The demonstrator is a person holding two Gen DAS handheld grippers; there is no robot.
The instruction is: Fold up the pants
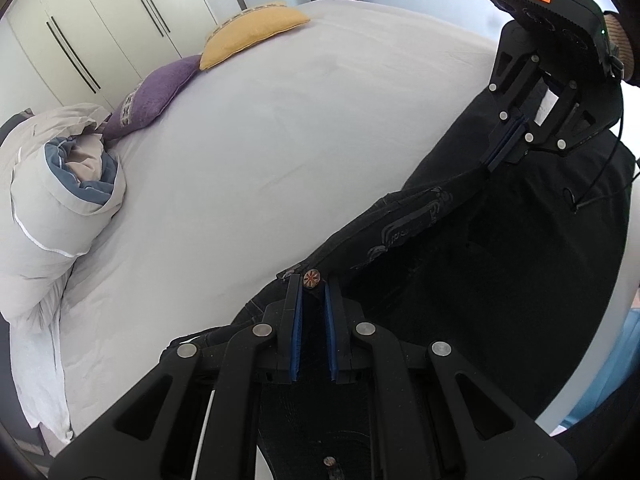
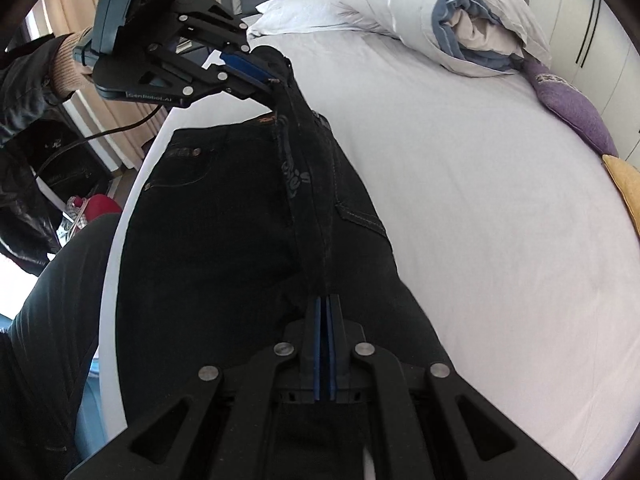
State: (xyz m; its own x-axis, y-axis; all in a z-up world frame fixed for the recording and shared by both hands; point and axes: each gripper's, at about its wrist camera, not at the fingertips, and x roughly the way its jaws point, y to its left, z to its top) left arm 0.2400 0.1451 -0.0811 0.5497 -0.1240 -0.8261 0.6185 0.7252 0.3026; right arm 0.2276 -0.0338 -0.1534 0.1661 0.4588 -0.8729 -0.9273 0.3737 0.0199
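Observation:
Black jeans (image 1: 460, 260) hang over the near side of a white bed, their waistband stretched between my two grippers. My left gripper (image 1: 314, 286) is shut on the waistband just below a round metal button (image 1: 311, 279). In the right wrist view it shows at top left (image 2: 274, 76), pinching the bunched waistband. My right gripper (image 2: 326, 300) is shut on the jeans (image 2: 224, 220) at the other end, its blue pads pressed close together. In the left wrist view the right gripper (image 1: 491, 166) shows at upper right, clamped on the cloth. The legs hang out of sight below.
The bed sheet (image 2: 480, 200) lies wide and flat beyond the jeans. A rolled duvet (image 1: 60, 184), a purple cushion (image 1: 156, 96) and a yellow cushion (image 1: 248, 32) line the far edge. Wardrobe doors (image 1: 100, 20) stand behind. A person's leg (image 2: 52, 300) is beside the bed.

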